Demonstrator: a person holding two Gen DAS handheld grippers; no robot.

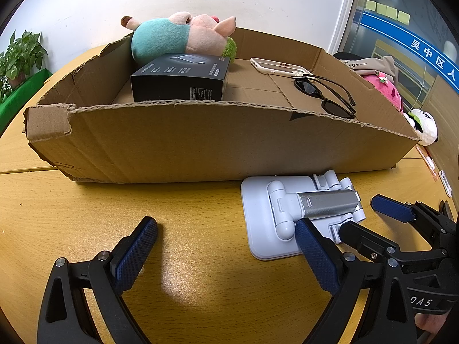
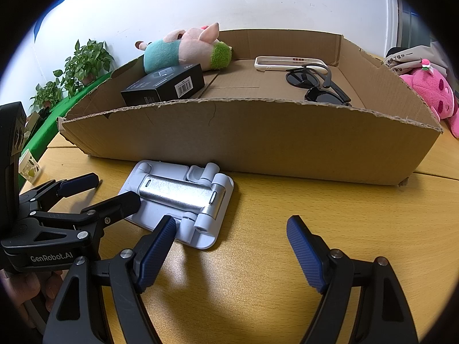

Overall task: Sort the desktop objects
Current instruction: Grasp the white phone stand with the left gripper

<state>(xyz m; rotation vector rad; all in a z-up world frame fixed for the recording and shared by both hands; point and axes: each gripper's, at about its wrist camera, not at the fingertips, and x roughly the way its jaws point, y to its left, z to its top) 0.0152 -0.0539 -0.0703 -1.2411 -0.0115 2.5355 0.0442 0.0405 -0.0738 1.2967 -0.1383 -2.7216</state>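
Currently both claws are gaping: the phone stand (image 1: 298,215) is lying right of the left claw (image 1: 226,255), left of the right claw (image 2: 231,249), roughly equidistant.

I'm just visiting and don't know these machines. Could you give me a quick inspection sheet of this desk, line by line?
Surface: wooden table, bare between the grippers.
Job's things: folded phone stand on the table, outside the cardboard box. Inside the box: plush pig, black carton, phone case, sunglasses.
Clutter: pink plush and panda plush beside the box.
Grippers: left gripper open, right gripper open, both empty, either side of the stand.
Cables: nothing seen.
Surroundings: white wall, potted plant.
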